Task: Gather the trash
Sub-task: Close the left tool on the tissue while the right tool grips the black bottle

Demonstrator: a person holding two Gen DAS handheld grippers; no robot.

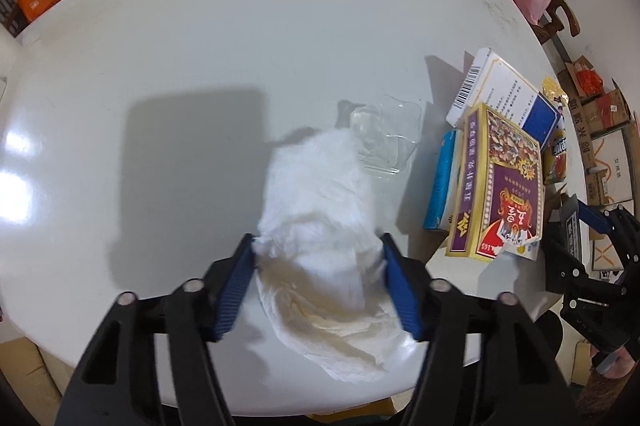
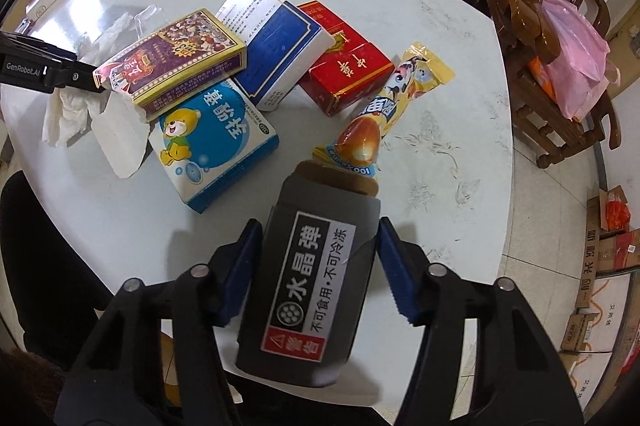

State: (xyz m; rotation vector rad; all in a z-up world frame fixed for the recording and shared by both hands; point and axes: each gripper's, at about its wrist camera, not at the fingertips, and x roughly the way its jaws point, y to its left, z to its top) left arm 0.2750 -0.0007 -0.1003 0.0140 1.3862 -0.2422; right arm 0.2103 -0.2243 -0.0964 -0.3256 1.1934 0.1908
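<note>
Left wrist view: my left gripper (image 1: 318,258) has its blue pads pressed against both sides of a crumpled white tissue (image 1: 320,226) near the table's (image 1: 200,26) near edge, jaws about half closed on it. Tissue's long axis runs from the near edge toward the table's middle. Right wrist view: my right gripper (image 2: 318,250) is likewise partly closed, with the pads at both flanks of a grey container (image 2: 310,282) lying at the near edge; contact on the right side looks slight. Its capped end points away from me toward the table's middle. Judgement: collection has barely begun. Both items remain on the table; boxes (image 2: 224,66), a snack wrapper (image 2: 384,114) and a clear plastic tray (image 1: 386,134) lie uncollected. No bin is visible.
</note>
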